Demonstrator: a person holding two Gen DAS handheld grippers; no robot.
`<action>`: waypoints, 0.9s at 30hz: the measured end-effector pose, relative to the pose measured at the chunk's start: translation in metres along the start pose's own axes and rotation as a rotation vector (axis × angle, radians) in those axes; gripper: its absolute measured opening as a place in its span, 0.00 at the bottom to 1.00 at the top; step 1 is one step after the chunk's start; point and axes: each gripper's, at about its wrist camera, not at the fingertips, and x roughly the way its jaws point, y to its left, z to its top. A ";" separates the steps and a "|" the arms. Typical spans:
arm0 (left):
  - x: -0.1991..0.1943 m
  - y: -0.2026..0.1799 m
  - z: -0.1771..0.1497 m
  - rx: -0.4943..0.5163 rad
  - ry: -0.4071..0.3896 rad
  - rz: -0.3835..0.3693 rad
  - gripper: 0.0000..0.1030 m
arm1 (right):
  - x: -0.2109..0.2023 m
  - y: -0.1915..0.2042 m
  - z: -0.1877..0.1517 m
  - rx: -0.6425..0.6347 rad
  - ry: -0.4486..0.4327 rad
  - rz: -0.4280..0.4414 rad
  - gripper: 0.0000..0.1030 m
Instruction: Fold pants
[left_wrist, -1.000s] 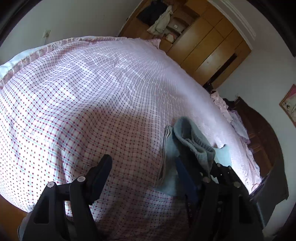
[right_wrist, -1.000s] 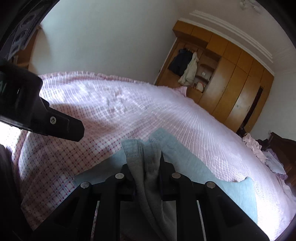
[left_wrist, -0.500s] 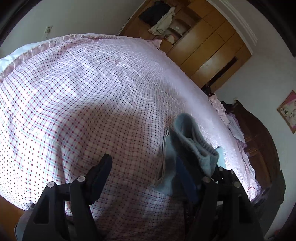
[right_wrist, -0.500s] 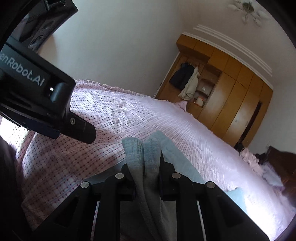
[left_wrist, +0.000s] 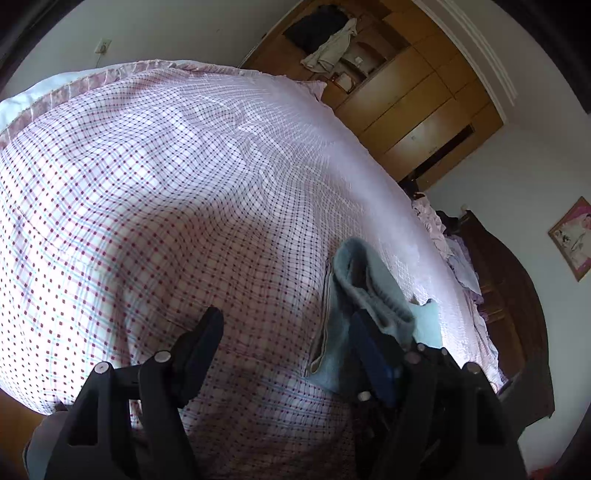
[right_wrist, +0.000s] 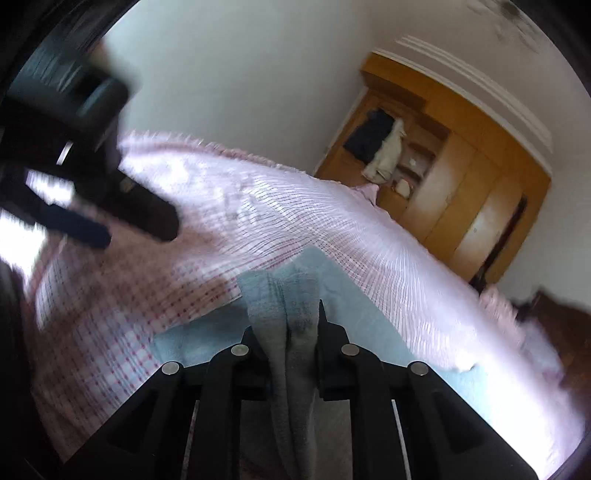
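Over a checked bedspread (left_wrist: 155, 192), seen from the left wrist, the left gripper (left_wrist: 284, 328) hangs with its jaws spread wide and nothing between them. Just to its right a bunched band of the light-blue pants (left_wrist: 369, 291) rises off the bed, pinched in the right gripper (left_wrist: 413, 345); more blue cloth lies flat beyond. A wardrobe (left_wrist: 417, 96) stands far right. With one edge unheld, the cloth could sag or twist and spoil the fold.

From the right wrist, blurred by motion, the right gripper is clamped on a thick ridge of the pants, which runs up between its fingers (right_wrist: 255, 343). The rest trails flat across the bedspread to the right. The left gripper shows dark at upper left, well apart from the cloth. Layers gripped this unevenly may slip, or drag and rumple the sheet.
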 end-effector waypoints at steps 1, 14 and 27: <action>-0.001 -0.001 0.000 0.006 -0.002 0.004 0.73 | 0.000 0.007 -0.003 -0.031 0.003 -0.010 0.08; -0.003 0.004 -0.001 -0.019 0.003 -0.019 0.73 | 0.006 0.017 -0.013 -0.123 0.012 -0.015 0.05; 0.002 -0.014 -0.004 0.067 0.013 0.036 0.73 | -0.003 0.023 -0.018 -0.082 -0.007 0.009 0.07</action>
